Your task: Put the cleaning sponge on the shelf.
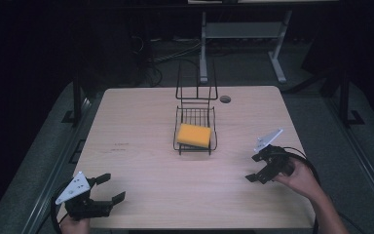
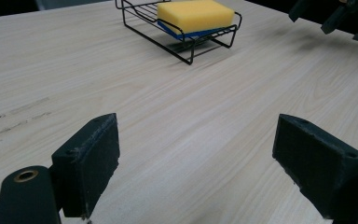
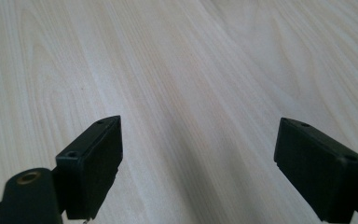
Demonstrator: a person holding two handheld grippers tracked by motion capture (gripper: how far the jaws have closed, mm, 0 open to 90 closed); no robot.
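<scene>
A yellow sponge (image 1: 194,135) with a blue underside lies in the lower tray of a black wire rack (image 1: 196,116) at the middle of the wooden table. In the left gripper view the sponge (image 2: 195,15) and rack (image 2: 186,46) sit far ahead. My left gripper (image 1: 110,188) hovers open at the table's front left corner, nothing between its jaws (image 2: 196,158). My right gripper (image 1: 254,167) is open over the table's right side, to the right of and nearer than the rack, with bare wood between its jaws (image 3: 198,163). It also appears at the top right of the left gripper view (image 2: 331,11).
The rack has a tall upright wire back (image 1: 196,80). A round cable hole (image 1: 225,99) is in the table (image 1: 141,146) near its far edge. Beyond the table stand a white desk frame (image 1: 241,44) and cables on a dark floor.
</scene>
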